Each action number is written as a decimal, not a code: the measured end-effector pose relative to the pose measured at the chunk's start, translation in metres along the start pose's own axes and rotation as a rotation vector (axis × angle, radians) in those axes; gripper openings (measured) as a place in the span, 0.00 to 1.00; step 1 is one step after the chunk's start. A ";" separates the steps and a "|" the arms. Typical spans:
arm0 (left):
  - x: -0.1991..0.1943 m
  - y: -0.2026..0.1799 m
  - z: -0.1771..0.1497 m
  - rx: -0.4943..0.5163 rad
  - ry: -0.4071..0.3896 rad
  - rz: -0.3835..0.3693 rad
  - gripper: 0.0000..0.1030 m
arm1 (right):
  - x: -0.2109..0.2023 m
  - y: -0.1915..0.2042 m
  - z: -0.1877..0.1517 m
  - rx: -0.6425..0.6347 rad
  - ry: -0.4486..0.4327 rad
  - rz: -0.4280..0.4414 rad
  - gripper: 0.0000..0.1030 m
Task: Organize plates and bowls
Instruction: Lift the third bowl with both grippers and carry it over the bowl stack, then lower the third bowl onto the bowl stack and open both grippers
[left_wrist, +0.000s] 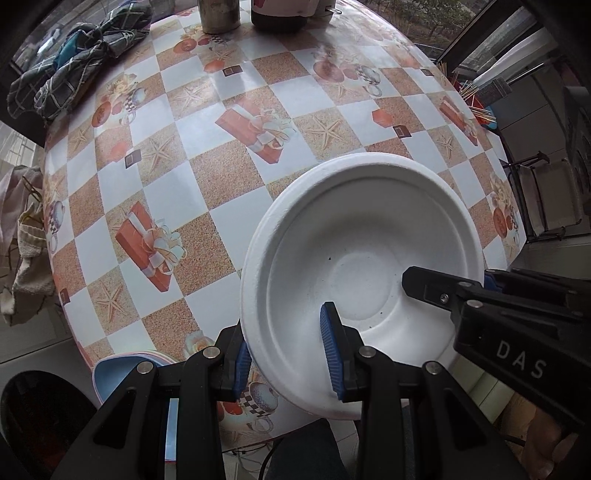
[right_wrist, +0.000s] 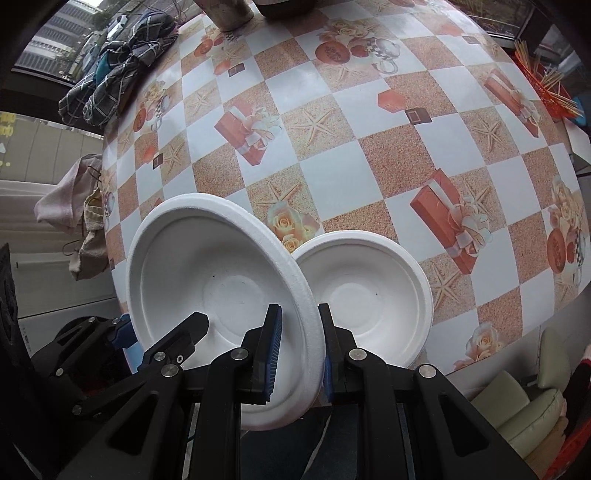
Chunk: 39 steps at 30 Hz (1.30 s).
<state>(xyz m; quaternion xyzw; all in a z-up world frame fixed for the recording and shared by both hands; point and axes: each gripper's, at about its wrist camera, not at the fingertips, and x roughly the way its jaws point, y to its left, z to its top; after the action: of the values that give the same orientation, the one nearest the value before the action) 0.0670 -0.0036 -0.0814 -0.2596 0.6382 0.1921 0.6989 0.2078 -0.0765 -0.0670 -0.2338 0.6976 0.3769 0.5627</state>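
Left wrist view. We see the left gripper (left_wrist: 286, 360) straddling the near-left rim of a large white foam bowl (left_wrist: 364, 258), one blue pad outside the wall and one inside. The pads look set against the rim with only its thickness between them, so we judge the jaws closed on the bowl. The bowl is tilted, its mouth turned toward the camera, and it hangs over the near edge of the checked table (left_wrist: 229, 177). The right gripper (left_wrist: 480, 291) comes in from the bowl's right side, reaching over the opposite rim. A pale blue dish (left_wrist: 122, 373) shows low, left of the bowl, mostly hidden behind the left gripper.

Right wrist view. The right gripper (right_wrist: 299, 354) pinches the bowl's (right_wrist: 207, 266) right rim, pads narrow on either side of the wall; we read these jaws as closed on it too. The left gripper (right_wrist: 118, 332) holds the far rim. Just right of the bowl, and partly behind its raised edge, a smaller white foam bowl (right_wrist: 369, 291) sits flat on the table (right_wrist: 369, 147); whether the two rims touch we cannot tell.

Relation that matters: the smaller bowl lies to the right of the held bowl, on the right gripper's side. Our guess is the bowls are to be nested, and the right gripper is the nearer one.
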 end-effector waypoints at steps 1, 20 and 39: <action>-0.001 -0.005 0.001 0.016 0.000 0.000 0.35 | -0.002 -0.004 -0.001 0.012 -0.004 0.000 0.21; 0.011 -0.082 0.017 0.259 0.030 0.023 0.35 | -0.019 -0.079 -0.020 0.229 -0.062 0.019 0.21; 0.030 -0.072 0.017 0.231 0.062 0.037 0.68 | 0.003 -0.086 -0.017 0.242 -0.005 0.028 0.24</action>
<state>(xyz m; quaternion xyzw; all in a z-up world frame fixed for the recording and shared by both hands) 0.1275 -0.0522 -0.1014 -0.1711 0.6820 0.1219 0.7005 0.2615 -0.1418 -0.0911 -0.1535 0.7398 0.2981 0.5833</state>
